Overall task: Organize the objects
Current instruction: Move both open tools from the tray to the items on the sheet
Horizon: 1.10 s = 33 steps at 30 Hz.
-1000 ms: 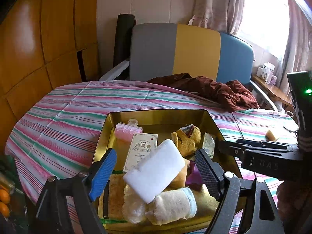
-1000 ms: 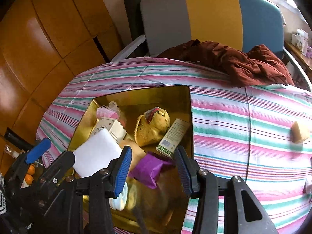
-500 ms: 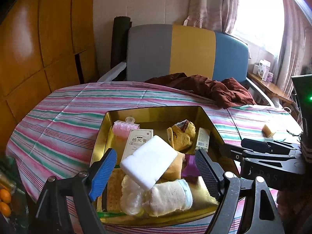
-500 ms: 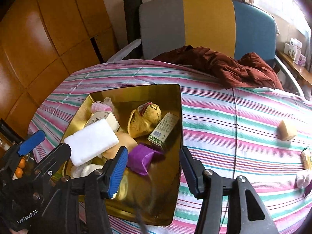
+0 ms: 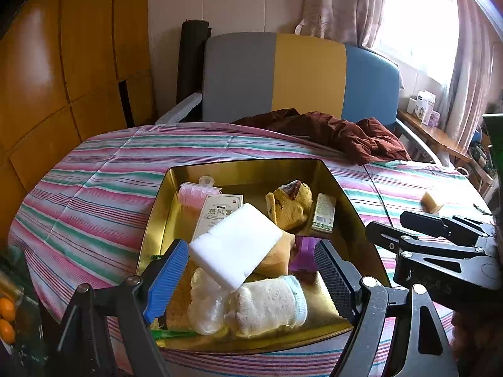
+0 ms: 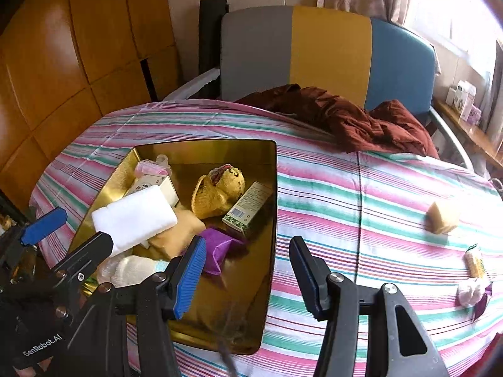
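Now we hold both grippers wide and empty: the left gripper (image 5: 248,275) hovers over the gold tray's (image 5: 251,167) near end, the right gripper (image 6: 248,270) over its rim at three o'clock. A white sponge (image 5: 235,246) tops the pile inside (socks beneath); a tan block (image 6: 442,218) lies well apart on the striped cloth (image 6: 345,194).

Glossy gold metal tray (image 5: 163,201) on striped cloth tablecloth (image 5: 94,188)

Ahead of the fingers stands a grey, yellow and blue chair (image 5: 301,75) against a pale wall (image 5: 226,0). Wooden panelling (image 5: 63,62) rises left; a bright curtained window (image 5: 418,15) glows right.
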{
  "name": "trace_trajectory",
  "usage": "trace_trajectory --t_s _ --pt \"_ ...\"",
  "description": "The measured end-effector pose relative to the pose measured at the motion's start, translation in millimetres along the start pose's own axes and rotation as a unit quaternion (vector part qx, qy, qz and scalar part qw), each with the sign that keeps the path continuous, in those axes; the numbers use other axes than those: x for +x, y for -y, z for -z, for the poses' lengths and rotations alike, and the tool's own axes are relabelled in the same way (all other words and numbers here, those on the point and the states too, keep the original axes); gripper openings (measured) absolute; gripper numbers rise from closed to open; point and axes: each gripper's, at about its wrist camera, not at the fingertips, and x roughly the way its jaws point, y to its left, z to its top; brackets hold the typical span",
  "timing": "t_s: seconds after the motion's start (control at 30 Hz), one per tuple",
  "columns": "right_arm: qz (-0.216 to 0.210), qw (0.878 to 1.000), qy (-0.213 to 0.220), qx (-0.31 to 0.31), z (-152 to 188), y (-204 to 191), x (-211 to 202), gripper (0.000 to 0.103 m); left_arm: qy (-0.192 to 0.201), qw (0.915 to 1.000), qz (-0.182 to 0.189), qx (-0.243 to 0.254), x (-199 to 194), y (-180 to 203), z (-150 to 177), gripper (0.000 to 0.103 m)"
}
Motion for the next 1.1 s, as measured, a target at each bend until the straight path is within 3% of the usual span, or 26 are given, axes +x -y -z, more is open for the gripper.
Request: trace_trajectory --t_s 0.37,0.6,0.87,1.1 --pt "0.018 1.0 0.007 -0.01 6.0 4.1 -6.2 0.056 -0.001 1.0 -0.001 0.007 -0.5 5.7 0.8 0.083" --pt "0.03 0.999 -0.006 0.02 14.9 33.1 -6.4 0.056 -0.003 0.9998 0.013 0.017 0.0 16.7 -1.6 0.083" --pt "0.051 0.993 -0.025 0.101 31.1 106.2 -17.4 0.056 -0.01 0.9978 0.037 0.054 4.7 50.4 -2.3 0.083" --pt "0.077 0.976 -0.033 0.201 44.6 205.2 -48.7 0.056 -0.008 0.9925 0.07 0.1 5.9 92.3 -7.5 0.083"
